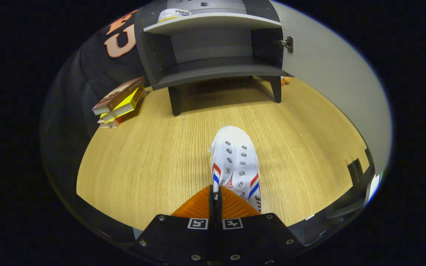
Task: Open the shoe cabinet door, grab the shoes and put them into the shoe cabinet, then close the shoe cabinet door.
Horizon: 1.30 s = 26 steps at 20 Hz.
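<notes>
A white canvas shoe [236, 159] with red and blue stripes and metal eyelets points its toe toward the cabinet. My gripper [215, 195] is shut on the left rim of the shoe's opening, and the thin rim is pinched between the fingers. The shoe reaches out ahead of the fingertips over the wooden floor [154, 162]. Beyond it stands the grey shoe cabinet [213, 70] on short legs. Its door [327, 74] is swung open to the right. A second white shoe [174, 14] lies on the upper shelf. The lower shelf is bare.
A stack of books [120, 101] lies on the floor left of the cabinet, against the black cloth wall. A small orange thing [286, 79] sits behind the cabinet's right leg. Dark equipment [357, 173] stands at the floor's right edge.
</notes>
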{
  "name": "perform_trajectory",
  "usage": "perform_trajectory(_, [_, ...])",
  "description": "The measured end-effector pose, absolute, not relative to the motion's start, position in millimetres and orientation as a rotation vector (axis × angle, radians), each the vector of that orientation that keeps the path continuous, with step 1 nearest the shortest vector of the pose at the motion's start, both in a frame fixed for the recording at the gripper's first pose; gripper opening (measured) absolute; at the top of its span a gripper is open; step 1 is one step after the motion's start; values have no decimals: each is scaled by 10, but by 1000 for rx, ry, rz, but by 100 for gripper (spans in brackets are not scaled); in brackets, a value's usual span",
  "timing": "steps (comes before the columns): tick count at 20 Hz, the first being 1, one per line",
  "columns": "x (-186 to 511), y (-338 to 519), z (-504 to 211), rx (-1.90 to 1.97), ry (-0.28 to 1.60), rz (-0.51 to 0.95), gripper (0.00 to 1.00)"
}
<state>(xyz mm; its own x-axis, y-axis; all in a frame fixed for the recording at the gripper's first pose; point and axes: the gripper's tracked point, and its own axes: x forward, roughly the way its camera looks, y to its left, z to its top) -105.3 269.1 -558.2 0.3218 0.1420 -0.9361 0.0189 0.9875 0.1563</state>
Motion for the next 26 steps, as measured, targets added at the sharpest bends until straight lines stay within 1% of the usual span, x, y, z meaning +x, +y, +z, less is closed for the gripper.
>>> perform_trajectory(9, [-307,2509,-4661,170,1082,73,0])
perform_trajectory(20, [859,2354,-3363,81,869,126,0])
perform_trajectory(26, [1551,2285,-3134,42,818,129,0])
